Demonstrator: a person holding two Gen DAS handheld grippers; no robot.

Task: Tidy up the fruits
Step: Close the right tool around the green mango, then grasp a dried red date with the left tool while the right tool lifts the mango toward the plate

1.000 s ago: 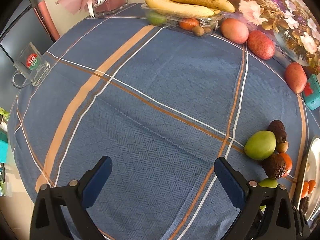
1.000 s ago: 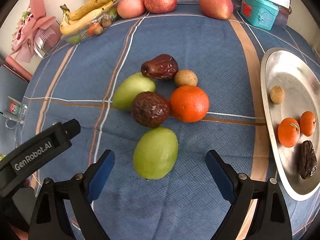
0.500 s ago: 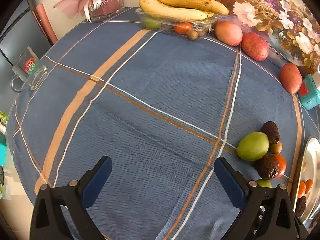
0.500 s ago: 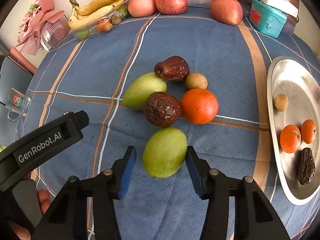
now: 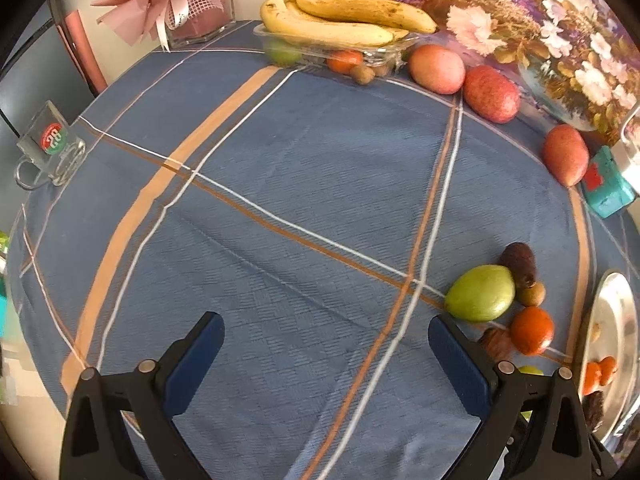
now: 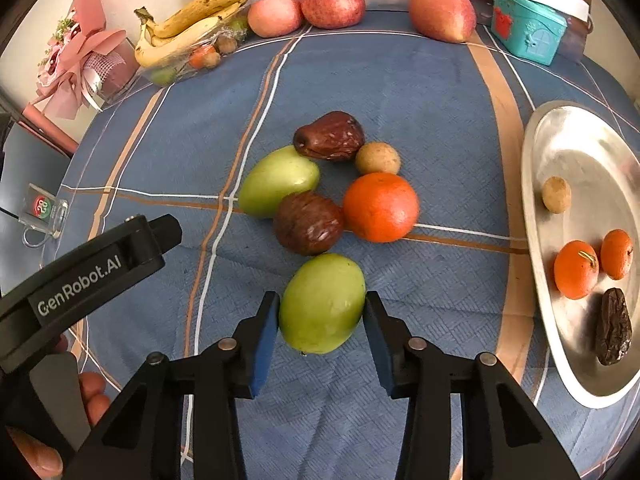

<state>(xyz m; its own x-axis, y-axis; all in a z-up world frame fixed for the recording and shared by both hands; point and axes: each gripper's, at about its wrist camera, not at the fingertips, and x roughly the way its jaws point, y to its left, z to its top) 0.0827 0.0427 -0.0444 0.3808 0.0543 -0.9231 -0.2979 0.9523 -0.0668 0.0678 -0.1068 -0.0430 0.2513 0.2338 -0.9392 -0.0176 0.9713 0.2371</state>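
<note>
Green fruit (image 6: pixel 322 303), the nearest one of the loose cluster on the blue checked cloth of the bench (image 6: pixel 400 80), sits squarely between the blue pads of the right tool (image 6: pixel 321 320), whose jaws are closing on it: the left pad looks to be touching its side, the right pad at or just off its skin. Its long axis runs roughly away from the tool, tilted a little to the right, so the pads meet its narrower flanks. The metal tray (image 6: pixel 568 140) lies off to the right of that fruit, so I judge the coming carry goes that way.

The left tool (image 5: pixel 326 364) hangs spread over bare cloth, nothing between its pads, well away from the pile. From its view, only a sliver of the held fruit shows, behind its right finger; the right wrist view shows the grip plainly, along with the tray's contents.
</note>
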